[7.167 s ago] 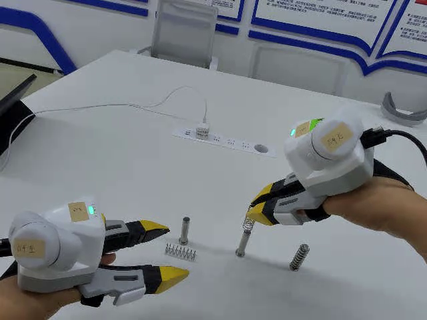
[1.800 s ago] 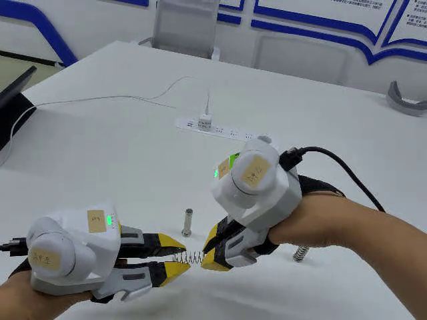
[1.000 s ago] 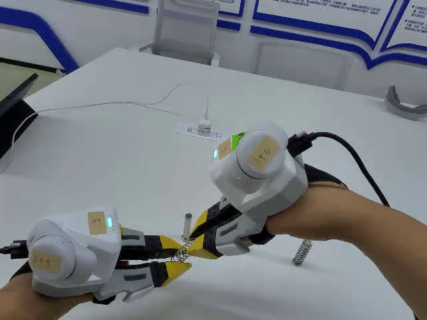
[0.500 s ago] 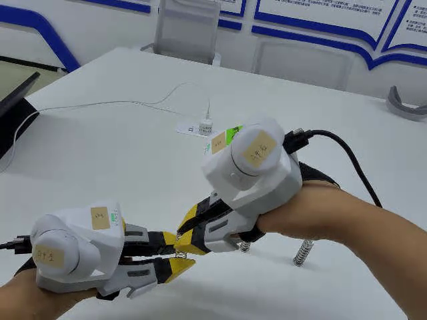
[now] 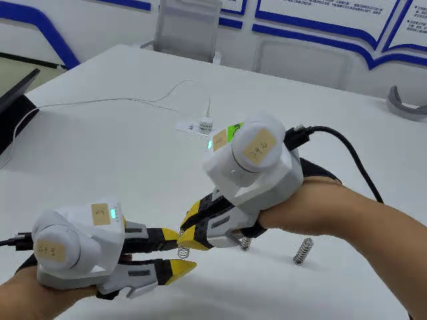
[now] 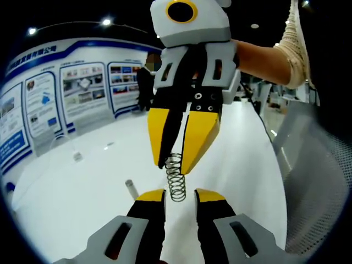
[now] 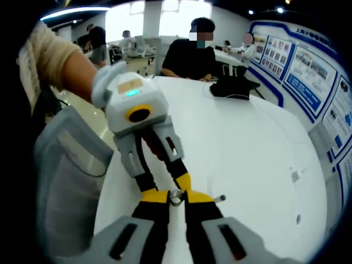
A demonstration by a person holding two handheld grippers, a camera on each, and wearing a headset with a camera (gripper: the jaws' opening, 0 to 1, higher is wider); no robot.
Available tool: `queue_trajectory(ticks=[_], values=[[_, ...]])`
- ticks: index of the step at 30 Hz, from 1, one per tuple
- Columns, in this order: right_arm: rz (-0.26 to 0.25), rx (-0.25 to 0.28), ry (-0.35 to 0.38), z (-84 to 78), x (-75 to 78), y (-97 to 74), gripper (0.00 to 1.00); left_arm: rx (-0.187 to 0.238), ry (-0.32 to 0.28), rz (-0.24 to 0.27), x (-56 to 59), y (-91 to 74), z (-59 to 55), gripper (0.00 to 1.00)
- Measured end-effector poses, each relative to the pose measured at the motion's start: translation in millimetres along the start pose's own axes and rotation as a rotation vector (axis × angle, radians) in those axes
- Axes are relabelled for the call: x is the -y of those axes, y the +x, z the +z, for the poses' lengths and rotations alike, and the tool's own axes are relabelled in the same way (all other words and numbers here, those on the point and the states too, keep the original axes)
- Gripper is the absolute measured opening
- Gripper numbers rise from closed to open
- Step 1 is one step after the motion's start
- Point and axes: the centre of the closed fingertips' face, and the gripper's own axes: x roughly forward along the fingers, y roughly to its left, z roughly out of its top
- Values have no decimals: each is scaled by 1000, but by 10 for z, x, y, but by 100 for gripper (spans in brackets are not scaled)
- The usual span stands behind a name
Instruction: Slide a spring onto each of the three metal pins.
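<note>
Spring (image 6: 175,184) had left the worktop (image 5: 133,153), clamped in right tool (image 6: 174,165); left tool (image 6: 180,195) open beneath; bare pin (image 6: 130,187) waited at 9 o'clock.

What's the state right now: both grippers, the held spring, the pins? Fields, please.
right gripper: shut on spring
left gripper: open, tips on either side of the spring's lower end
bare pin: upright, no spring on it
other springs: two, standing on the table, at right in the head view
</note>
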Motion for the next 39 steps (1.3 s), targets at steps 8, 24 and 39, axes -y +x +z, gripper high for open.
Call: queue_trajectory(ticks=[8, 24, 39], values=[[-31, 13, 19, 12, 126, -75, 11, 2, -50, 41, -80, -93, -70, 30], [-129, 53, 67, 51, 488, -136, 11, 8, -112, 101, -218, -180, -121, 43], [-169, 46, 116, -39, 759, 16, 11, -1, -126, 103, -221, -178, -147, 49]])
